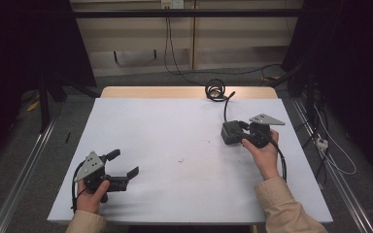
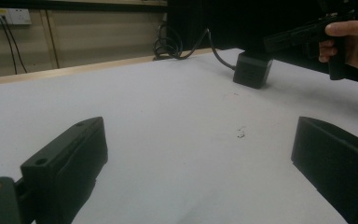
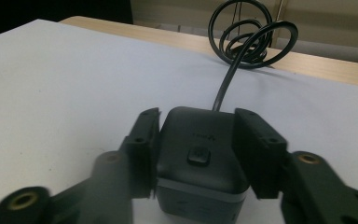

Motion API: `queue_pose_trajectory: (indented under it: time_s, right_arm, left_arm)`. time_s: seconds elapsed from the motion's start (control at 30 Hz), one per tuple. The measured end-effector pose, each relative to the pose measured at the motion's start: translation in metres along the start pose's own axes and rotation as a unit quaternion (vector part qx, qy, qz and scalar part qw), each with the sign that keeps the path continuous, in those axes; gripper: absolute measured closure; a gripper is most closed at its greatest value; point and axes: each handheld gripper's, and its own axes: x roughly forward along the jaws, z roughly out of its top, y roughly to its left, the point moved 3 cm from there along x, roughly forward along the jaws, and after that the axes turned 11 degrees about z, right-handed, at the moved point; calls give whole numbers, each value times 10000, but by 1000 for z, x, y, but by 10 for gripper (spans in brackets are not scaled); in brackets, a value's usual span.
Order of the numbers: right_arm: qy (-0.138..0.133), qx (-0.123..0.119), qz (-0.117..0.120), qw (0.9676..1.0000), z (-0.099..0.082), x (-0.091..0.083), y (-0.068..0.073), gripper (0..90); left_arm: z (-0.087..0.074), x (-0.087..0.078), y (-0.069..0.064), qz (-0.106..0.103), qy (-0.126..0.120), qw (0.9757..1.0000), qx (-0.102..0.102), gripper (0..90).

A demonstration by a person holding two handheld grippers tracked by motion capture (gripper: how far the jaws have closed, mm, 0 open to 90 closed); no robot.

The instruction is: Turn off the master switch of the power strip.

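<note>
Bracketing the black power cube (image 3: 200, 158) on the white table (image 1: 175, 145), my right gripper (image 3: 198, 140) is standing partly open, pads flanking without visibly pressing, its cable (image 3: 247, 42) trailing away; my left gripper (image 1: 121, 165) is idling wide, well apart.

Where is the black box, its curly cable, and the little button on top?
black box (image 3: 200, 163), right gripper view, its top face.
curly cable (image 3: 249, 37), right gripper view, the coiled loops.
button (image 3: 199, 156), right gripper view, its middle.
</note>
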Motion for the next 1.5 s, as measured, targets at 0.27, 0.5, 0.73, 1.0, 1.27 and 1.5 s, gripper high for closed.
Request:
queue_pose_trajectory:
  time_s: [0.27, 0.5, 0.73, 1.0, 1.27, 1.5]
  right_arm:
    - [-17, 38, 150, 9999, 3, -7, 5, 317]
    - [55, 138, 289, 9995, 1, -15, 11, 198]
    - [64, -7, 285, 9996, -5, -22, 18, 184]
    - [-19, -115, 357, 9993, -11, -35, 25, 163]
    - [-83, -122, 456, 9989, -21, -44, 31, 156]
    - [-37, -209, 541, 9983, -26, -46, 39, 157]
  left_arm:
    - [-1, -2, 1, 9, 5, 10000, 1, 34]
    - [0, -1, 1, 20, 0, 10000, 26, 34]
    - [0, -2, 0, 41, -23, 10000, 16, 34]
    - [0, -3, 2, 43, -20, 10000, 36, 34]
    - [0, -3, 2, 74, -18, 10000, 30, 34]
    - [0, -4, 1, 71, -16, 10000, 39, 34]
